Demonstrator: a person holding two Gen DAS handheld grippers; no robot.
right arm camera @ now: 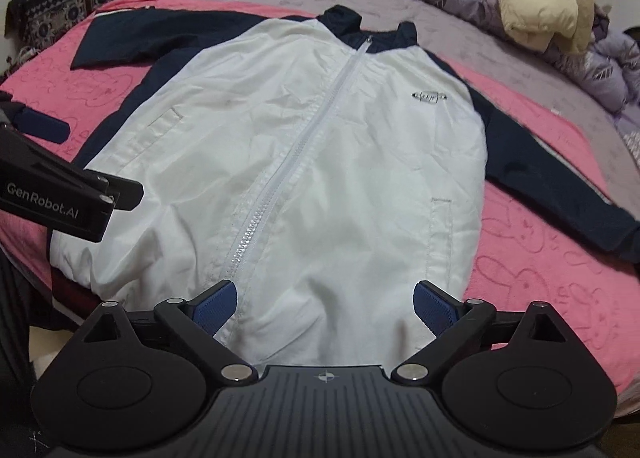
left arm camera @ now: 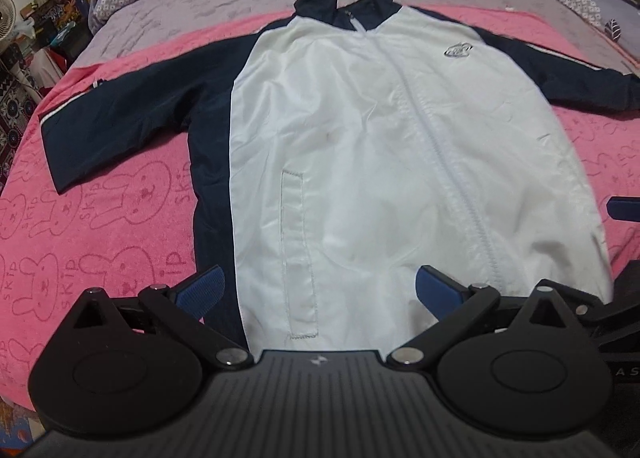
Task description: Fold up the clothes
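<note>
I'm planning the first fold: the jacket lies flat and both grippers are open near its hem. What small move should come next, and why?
Probably move the left gripper to the cuff of the left sleeve and pinch it. The jacket lies spread flat, zipped, sleeves out on the pink blanket, nothing folded yet.

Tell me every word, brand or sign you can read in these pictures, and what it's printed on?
"GenRobot.AI": white letters on the side of the left gripper, seen from the right wrist view.
"SKIP": repeated beside the rabbit outlines on the pink blanket.
"A S": partial letters on the black gripper body at the left view's right edge.
The chest logo on the jacket is too blurred to read.
</note>
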